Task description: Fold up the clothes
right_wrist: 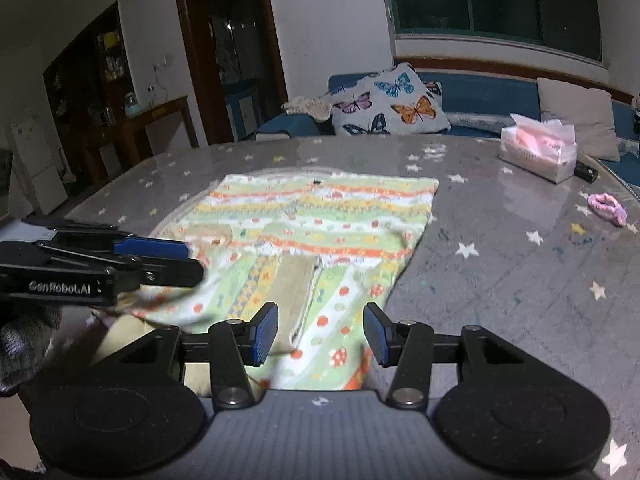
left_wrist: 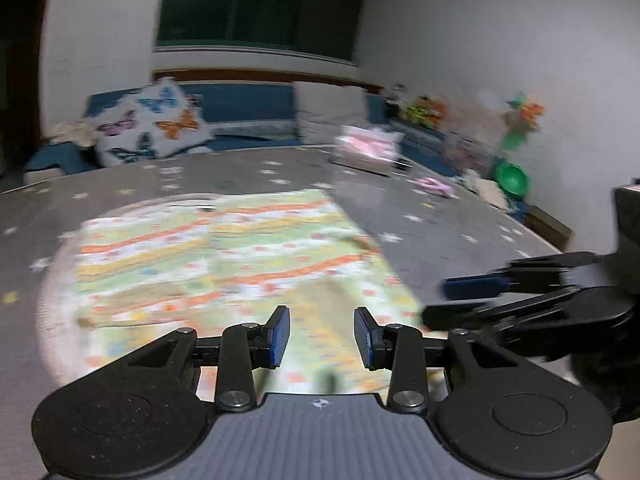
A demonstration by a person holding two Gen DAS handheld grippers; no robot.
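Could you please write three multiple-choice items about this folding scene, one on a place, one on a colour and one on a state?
1. Where does the tissue box stand?
A. on the table, beyond the striped garment
B. on the sofa
C. on the garment

2. What colour is the scrunchie on the table?
A. green
B. pink
C. black

3. How does the right gripper stand?
A. shut on the garment
B. shut on the tissue box
C. open, nothing pinched

Answers:
1 A: the box sits on the star-patterned table top, past the garment's far right corner.
2 B: its ruffled loop is pink.
3 C: its blue pads stand apart above the cloth.
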